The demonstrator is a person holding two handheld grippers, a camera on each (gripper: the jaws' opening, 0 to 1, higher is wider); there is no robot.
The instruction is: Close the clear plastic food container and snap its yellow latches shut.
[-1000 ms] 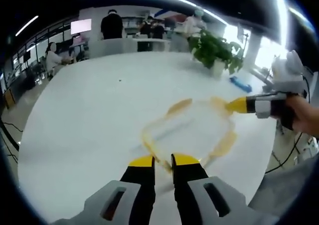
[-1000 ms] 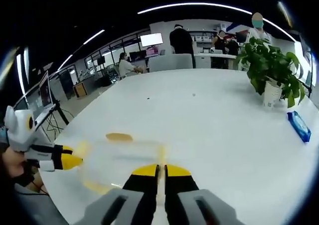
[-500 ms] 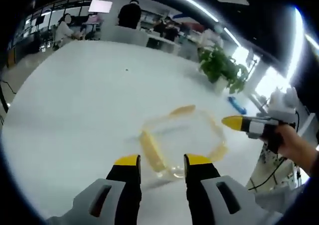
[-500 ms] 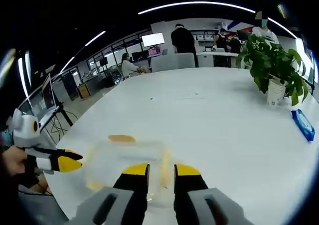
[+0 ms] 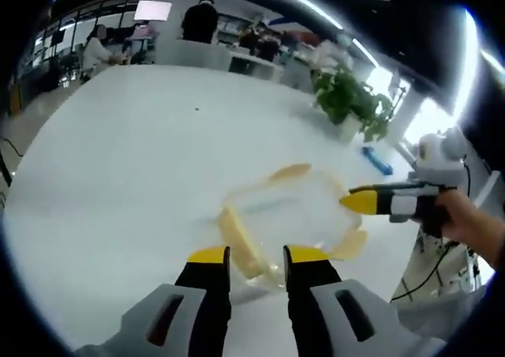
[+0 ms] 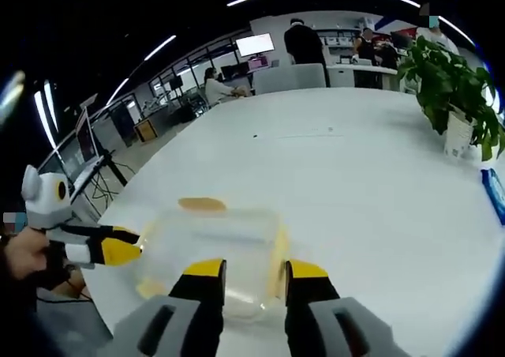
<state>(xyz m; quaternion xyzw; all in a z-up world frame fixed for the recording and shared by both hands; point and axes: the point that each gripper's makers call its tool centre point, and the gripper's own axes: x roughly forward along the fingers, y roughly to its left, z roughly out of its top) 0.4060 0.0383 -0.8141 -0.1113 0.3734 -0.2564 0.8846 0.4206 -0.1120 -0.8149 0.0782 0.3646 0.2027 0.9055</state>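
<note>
The clear plastic container (image 5: pixel 296 207) sits on the white table (image 5: pixel 134 159) with its lid on. It has yellow latches: one long latch (image 5: pixel 239 242) lies just ahead of my left gripper (image 5: pixel 258 256), whose jaws are open on either side of it. My right gripper (image 5: pixel 364 202), held by a hand, points at the container's right side. In the right gripper view the container (image 6: pixel 213 242) lies right before my open right gripper (image 6: pixel 255 270), with a yellow latch (image 6: pixel 277 254) between the jaw tips. The left gripper (image 6: pixel 118 246) touches the container's left end.
A potted plant (image 5: pixel 351 100) and a blue packet (image 5: pixel 376 159) stand at the table's far right. People and desks (image 5: pixel 197 29) fill the room behind. The table edge (image 6: pixel 99 290) runs close to the container, with cables on the floor beyond.
Both grippers have opened: the right from fully shut, the left from a narrow gap. The right gripper's tip has moved in closer to the container.
</note>
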